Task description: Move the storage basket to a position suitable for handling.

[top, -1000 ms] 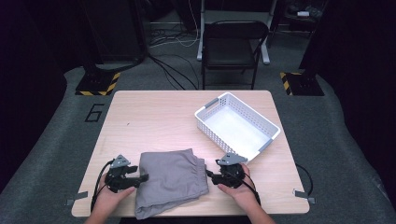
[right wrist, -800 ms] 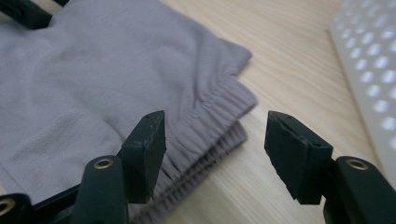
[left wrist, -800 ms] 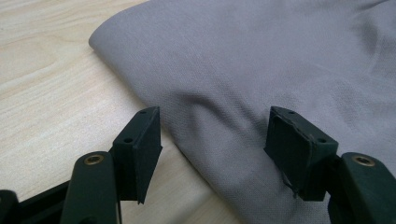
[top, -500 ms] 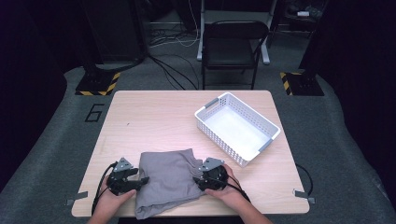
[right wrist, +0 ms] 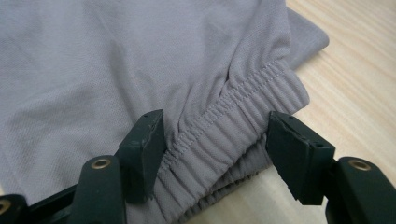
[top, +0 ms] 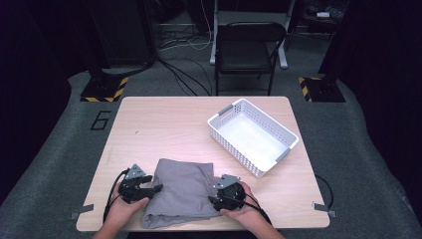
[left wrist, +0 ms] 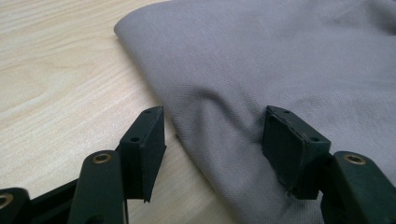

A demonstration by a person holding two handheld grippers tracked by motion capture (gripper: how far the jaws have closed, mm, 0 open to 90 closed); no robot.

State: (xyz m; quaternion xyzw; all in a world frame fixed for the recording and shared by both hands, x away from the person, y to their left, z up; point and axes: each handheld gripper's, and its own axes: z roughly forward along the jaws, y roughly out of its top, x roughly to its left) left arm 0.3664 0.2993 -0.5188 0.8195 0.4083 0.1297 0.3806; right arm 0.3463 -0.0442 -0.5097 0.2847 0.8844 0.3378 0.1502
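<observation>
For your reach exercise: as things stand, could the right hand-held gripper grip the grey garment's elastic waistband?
Probably yes: the right hand-held gripper has open jaws either side of the elastic waistband, with nothing between.

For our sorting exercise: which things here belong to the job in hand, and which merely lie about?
In use: grey garment; left gripper and right gripper, both open at its edges; probably the white basket.
Lying about: folding chair; floor cables.

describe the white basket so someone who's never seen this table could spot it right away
On the wooden table, look to the far right part, beyond the folded grey garment. The basket sits there at an angle: white, perforated plastic, grey handles, empty.
</observation>
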